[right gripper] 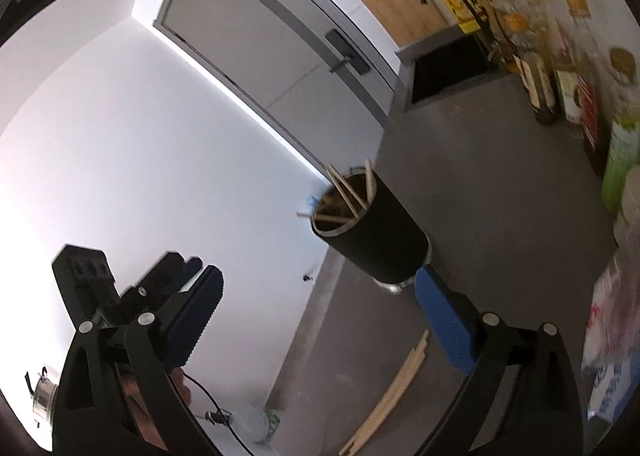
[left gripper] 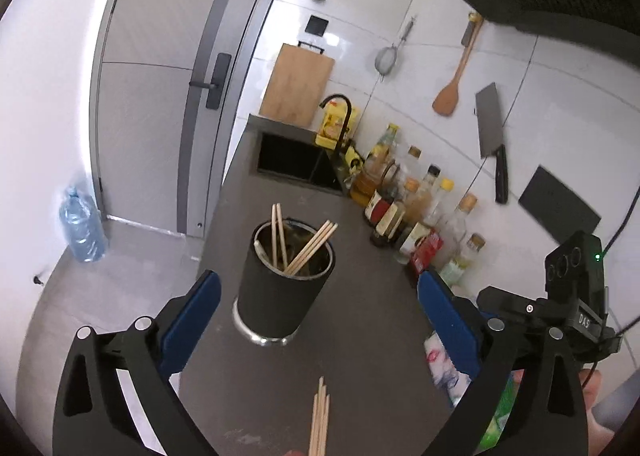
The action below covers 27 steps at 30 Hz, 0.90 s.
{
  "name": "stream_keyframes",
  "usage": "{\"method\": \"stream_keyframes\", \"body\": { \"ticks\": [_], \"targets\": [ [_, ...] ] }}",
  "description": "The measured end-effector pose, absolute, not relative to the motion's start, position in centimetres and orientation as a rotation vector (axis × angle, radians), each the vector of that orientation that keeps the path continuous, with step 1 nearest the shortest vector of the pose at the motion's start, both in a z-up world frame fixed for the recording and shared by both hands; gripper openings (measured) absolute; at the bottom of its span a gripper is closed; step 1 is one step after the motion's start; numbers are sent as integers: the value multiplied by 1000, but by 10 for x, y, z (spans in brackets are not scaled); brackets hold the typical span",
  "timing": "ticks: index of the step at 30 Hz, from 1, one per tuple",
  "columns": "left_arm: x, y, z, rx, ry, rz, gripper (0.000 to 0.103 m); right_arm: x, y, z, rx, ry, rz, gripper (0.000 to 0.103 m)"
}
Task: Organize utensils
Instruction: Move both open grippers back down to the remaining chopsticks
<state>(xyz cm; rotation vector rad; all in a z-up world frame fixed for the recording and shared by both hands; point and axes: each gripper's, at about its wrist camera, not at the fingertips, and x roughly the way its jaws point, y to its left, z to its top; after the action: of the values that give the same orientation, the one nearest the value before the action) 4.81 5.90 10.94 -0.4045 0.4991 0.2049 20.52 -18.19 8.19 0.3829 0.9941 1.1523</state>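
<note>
A black cylindrical utensil holder point(left gripper: 280, 288) stands on the grey counter point(left gripper: 360, 336) with several wooden chopsticks point(left gripper: 308, 246) leaning in it. My left gripper point(left gripper: 320, 320) is open, its blue pads either side of the holder, not touching it. A bundle of loose chopsticks point(left gripper: 320, 420) lies on the counter just below the holder. In the right wrist view the holder point(right gripper: 372, 232) is ahead of my open, empty right gripper point(right gripper: 316, 320), and loose chopsticks point(right gripper: 392, 388) lie on the counter between the fingers. The other gripper point(right gripper: 176, 296) shows at left.
A row of sauce and oil bottles point(left gripper: 404, 200) lines the wall on the right. A black sink point(left gripper: 296, 160) with a faucet and a cutting board point(left gripper: 298, 84) are beyond. A cleaver point(left gripper: 494, 136), spatula and strainer hang on the tiles. Packets point(left gripper: 444, 372) lie at right.
</note>
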Motion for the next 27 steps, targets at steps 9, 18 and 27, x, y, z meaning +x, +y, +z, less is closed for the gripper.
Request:
{"method": "stream_keyframes", "body": {
  "ticks": [9,18,27],
  "targets": [
    [44,62,58,-474,661,124,96,173,-175,40,334,1147,1049,96],
    [38,71,-5,-497,896,36,96,158,-160,-9,339,1321,910,96],
    [36,65,-41,-469,1033,-65,95,146,-155,-54,388,1473,816,90]
  ]
}}
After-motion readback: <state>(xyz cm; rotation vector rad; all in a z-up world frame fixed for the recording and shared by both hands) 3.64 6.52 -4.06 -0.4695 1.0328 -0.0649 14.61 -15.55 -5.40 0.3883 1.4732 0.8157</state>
